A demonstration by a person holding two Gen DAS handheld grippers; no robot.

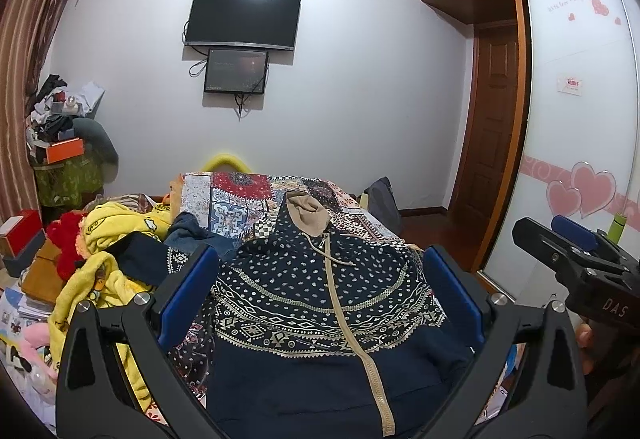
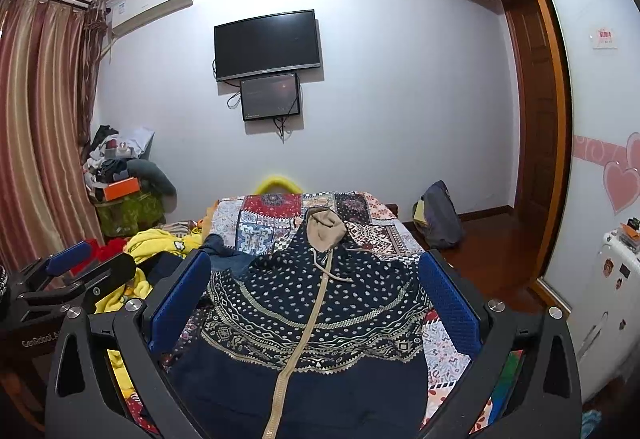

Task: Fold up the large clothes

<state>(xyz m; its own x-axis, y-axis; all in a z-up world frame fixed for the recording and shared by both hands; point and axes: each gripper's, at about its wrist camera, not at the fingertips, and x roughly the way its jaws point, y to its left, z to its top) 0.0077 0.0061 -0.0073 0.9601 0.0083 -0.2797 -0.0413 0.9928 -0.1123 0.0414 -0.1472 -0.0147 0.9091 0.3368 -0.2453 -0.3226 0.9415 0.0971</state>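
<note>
A navy hooded jacket (image 1: 320,291) with a white dotted pattern, a tan zipper and a tan-lined hood lies flat on the patchwork bed cover (image 1: 240,195), hood pointing away. It also shows in the right wrist view (image 2: 316,299). My left gripper (image 1: 320,287) is open and empty, hovering above the jacket's lower half. My right gripper (image 2: 314,295) is open and empty above the jacket too. The right gripper shows at the right edge of the left wrist view (image 1: 576,251). The left gripper shows at the left of the right wrist view (image 2: 80,271).
A pile of yellow, red and dark clothes (image 1: 108,251) lies on the bed's left side. Boxes and clutter (image 1: 60,143) stand by the curtain. A dark bag (image 2: 440,219) sits on the floor right of the bed. A wardrobe with a sliding door (image 1: 576,111) is at right.
</note>
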